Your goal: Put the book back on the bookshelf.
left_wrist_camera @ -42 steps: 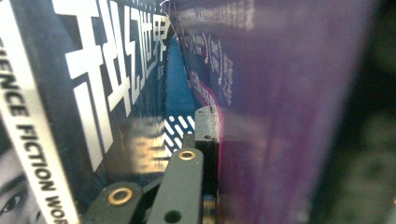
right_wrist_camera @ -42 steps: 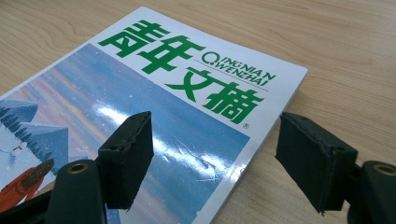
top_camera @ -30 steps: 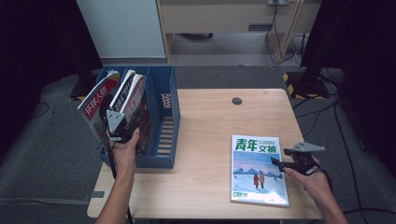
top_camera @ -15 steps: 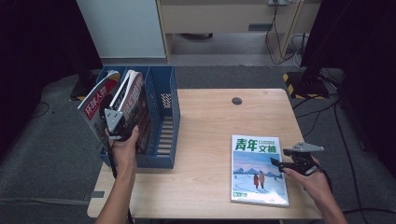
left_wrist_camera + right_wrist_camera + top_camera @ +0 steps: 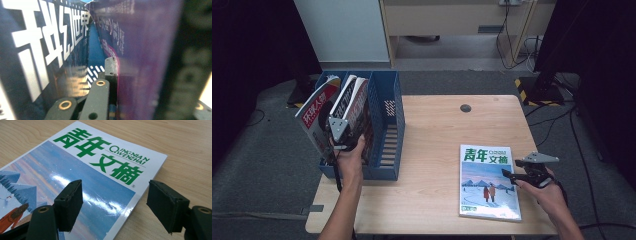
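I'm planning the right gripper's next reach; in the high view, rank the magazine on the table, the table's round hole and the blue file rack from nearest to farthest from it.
From the right gripper:
1. Magazine, just beside it.
2. Round hole, at the table's far edge.
3. Blue file rack, on the table's left end.

Dark magazine [image 5: 353, 107] upright and tilted in blue file rack [image 5: 384, 125], green-titled snow-scene magazine [image 5: 488, 182] flat on table's right.

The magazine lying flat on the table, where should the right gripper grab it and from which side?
Grip the magazine by its right long edge, coming in from the right, low along the table. It lies flat, so only an edge offers a bite, and that edge already sits between the open fingers of the right gripper.
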`<state>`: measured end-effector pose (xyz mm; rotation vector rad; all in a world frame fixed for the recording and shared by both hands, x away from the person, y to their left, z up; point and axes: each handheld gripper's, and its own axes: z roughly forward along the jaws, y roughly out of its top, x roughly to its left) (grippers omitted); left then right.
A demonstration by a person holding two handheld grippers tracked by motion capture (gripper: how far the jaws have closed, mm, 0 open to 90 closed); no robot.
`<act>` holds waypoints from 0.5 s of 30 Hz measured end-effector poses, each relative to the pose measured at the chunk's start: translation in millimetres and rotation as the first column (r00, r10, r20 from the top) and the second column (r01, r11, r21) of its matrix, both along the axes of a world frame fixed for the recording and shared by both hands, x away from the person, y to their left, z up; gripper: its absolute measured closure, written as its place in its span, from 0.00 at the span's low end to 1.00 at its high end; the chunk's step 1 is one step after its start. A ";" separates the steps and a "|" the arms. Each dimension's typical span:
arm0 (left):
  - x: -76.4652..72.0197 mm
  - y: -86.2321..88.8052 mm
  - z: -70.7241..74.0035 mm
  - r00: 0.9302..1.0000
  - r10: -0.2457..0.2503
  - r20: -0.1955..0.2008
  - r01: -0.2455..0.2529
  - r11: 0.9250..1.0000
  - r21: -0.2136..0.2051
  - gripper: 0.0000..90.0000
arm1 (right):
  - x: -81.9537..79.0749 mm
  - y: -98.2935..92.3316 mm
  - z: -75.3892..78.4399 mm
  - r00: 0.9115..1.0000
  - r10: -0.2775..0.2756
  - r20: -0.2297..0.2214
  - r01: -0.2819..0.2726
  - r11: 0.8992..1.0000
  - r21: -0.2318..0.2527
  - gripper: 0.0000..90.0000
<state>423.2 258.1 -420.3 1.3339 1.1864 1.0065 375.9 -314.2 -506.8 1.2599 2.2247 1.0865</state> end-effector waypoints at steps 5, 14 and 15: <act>2.7 -3.3 -0.5 1.000 -0.002 0.005 0.002 1.000 0.012 0.93 | -0.1 -0.6 -0.3 1.000 -0.002 -0.003 0.002 1.000 0.003 0.32; 8.5 -4.5 3.6 1.000 -0.005 0.011 0.005 1.000 0.025 0.93 | 0.1 -0.1 -0.6 1.000 0.001 -0.003 -0.001 1.000 0.001 0.32; 9.3 -5.5 2.8 1.000 -0.003 0.010 0.003 1.000 0.024 0.93 | 0.2 -0.1 -0.9 1.000 0.002 -0.003 -0.002 1.000 0.000 0.32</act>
